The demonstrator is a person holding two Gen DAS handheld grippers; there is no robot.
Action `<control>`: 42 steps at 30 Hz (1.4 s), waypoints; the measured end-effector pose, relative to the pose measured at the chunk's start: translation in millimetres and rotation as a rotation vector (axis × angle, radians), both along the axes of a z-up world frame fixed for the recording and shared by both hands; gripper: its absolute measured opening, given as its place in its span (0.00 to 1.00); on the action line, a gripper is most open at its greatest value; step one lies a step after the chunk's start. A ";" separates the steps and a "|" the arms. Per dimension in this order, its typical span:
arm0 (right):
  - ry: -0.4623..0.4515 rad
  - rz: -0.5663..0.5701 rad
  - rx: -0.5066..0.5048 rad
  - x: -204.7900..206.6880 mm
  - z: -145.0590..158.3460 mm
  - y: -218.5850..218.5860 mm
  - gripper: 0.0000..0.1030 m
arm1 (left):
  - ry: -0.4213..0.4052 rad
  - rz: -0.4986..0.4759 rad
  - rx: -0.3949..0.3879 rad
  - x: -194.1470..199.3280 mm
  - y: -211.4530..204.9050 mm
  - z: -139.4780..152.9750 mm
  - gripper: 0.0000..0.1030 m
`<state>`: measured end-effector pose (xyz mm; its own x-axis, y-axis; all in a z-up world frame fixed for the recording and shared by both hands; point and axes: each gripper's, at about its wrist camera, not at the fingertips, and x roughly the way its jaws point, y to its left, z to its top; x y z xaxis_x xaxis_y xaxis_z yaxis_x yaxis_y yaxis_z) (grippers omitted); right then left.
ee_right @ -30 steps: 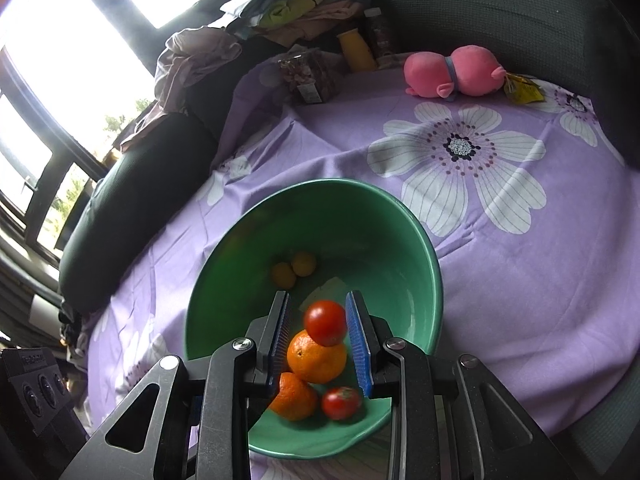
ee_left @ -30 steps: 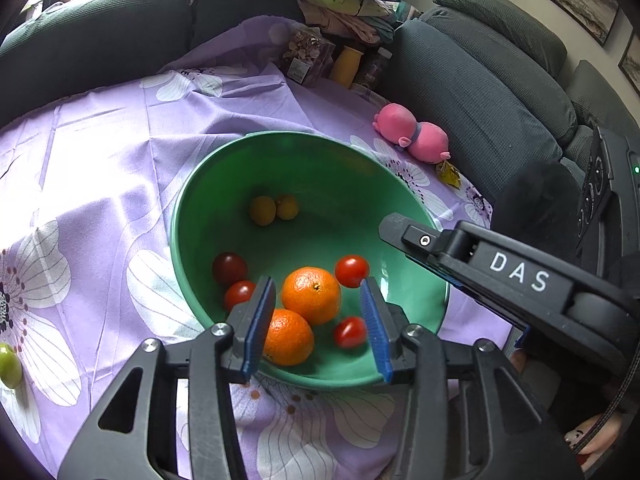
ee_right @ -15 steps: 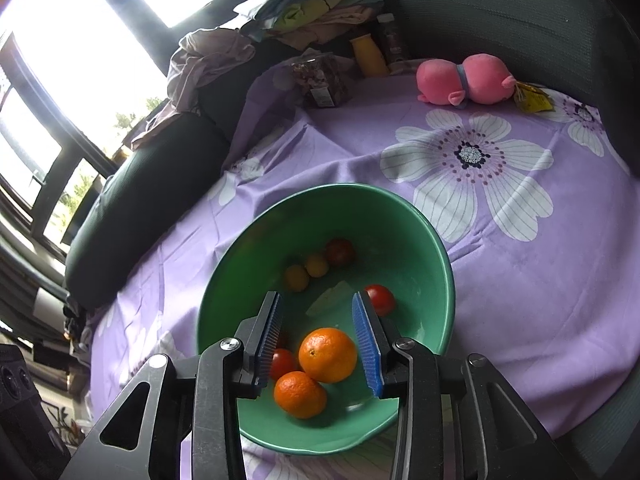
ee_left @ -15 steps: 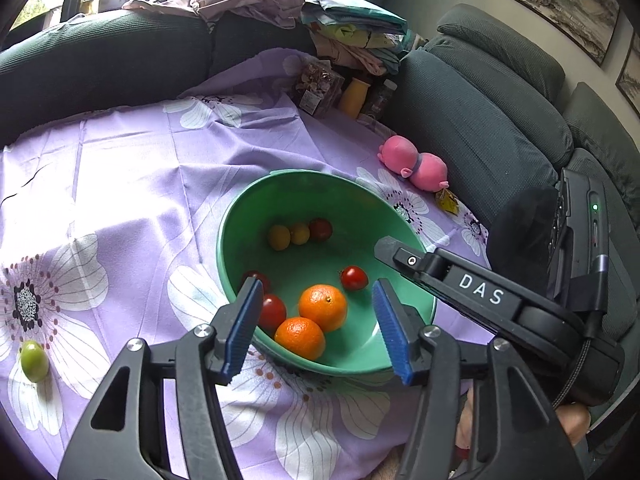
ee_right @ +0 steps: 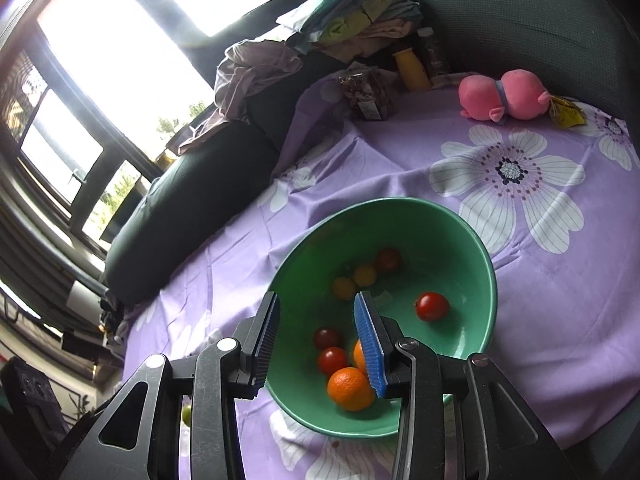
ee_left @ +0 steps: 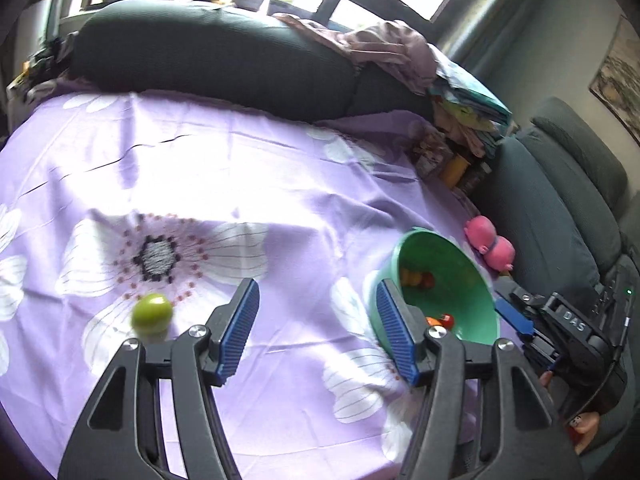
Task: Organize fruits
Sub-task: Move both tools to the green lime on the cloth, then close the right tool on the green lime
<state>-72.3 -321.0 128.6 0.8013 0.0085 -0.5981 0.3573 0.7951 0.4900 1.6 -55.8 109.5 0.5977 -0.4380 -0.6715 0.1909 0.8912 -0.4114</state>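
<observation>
A green bowl on the purple flowered cloth holds two oranges, several red tomatoes and two small yellow fruits. My right gripper is open and empty above the bowl's near left side. In the left wrist view the bowl is at the right. A green fruit lies on the cloth to the left of my left gripper, which is open wide and empty above the cloth. The right gripper shows beyond the bowl.
A pink plush toy lies at the cloth's far edge near a yellow bottle and a snack bag. Dark sofa cushions and piled clothes ring the table.
My right gripper opened and let a tomato drop into the bowl, then drew back. My left gripper swung left, away from the bowl, towards the green fruit, and opened wider.
</observation>
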 end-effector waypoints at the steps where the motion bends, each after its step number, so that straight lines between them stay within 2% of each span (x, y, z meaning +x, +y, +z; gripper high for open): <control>1: 0.000 0.020 -0.004 2.8 0.3 6.0 0.38 | 0.007 0.048 0.028 0.0 11.7 -3.4 0.59; 4: 0.017 0.092 -0.041 16.4 0.8 30.0 0.38 | 0.022 0.136 0.089 3.5 36.9 -14.8 0.59; 10: 0.078 0.173 -0.164 38.4 -1.2 83.4 0.38 | 0.089 0.165 0.083 17.9 68.4 -41.6 0.57; 14: 0.108 0.244 -0.201 52.2 -7.4 112.7 0.38 | 0.123 0.133 0.009 26.3 72.9 -48.9 0.57; 16: 0.133 0.264 -0.235 59.0 -11.4 128.1 0.38 | 0.153 0.137 0.021 28.5 73.6 -53.1 0.57; 18: 0.149 0.296 -0.250 66.5 -12.9 142.3 0.38 | 0.147 0.164 0.064 27.5 75.1 -54.3 0.57; 21: 0.158 0.380 -0.206 82.7 -12.8 160.1 0.38 | 0.141 0.169 0.070 30.3 79.7 -57.1 0.57; 23: 0.192 0.447 -0.162 100.5 -18.7 172.8 0.38 | 0.166 0.161 0.053 34.0 83.7 -62.5 0.52; 27: 0.279 0.553 -0.121 133.1 -44.5 199.1 0.39 | 0.183 0.159 0.061 34.5 84.6 -66.9 0.50; 30: 0.323 0.600 -0.075 145.2 -68.5 209.5 0.39 | 0.213 0.146 0.057 35.7 83.2 -72.8 0.44; 34: 0.387 0.688 0.075 152.8 -96.6 215.3 0.39 | 0.241 0.149 0.063 34.8 79.4 -77.3 0.41; 40: 0.427 0.718 0.084 151.8 -107.2 225.7 0.39 | 0.260 0.131 0.101 35.8 72.3 -83.4 0.41; 42: 0.437 0.720 0.062 151.8 -108.9 228.1 0.39 | 0.280 0.137 0.089 37.9 73.7 -87.8 0.41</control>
<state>79.6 -92.9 19.7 0.2845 0.4712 -0.8349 -0.0586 0.8778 0.4755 39.4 17.9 21.7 0.4334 -0.2983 -0.8504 -0.0426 0.9358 -0.3499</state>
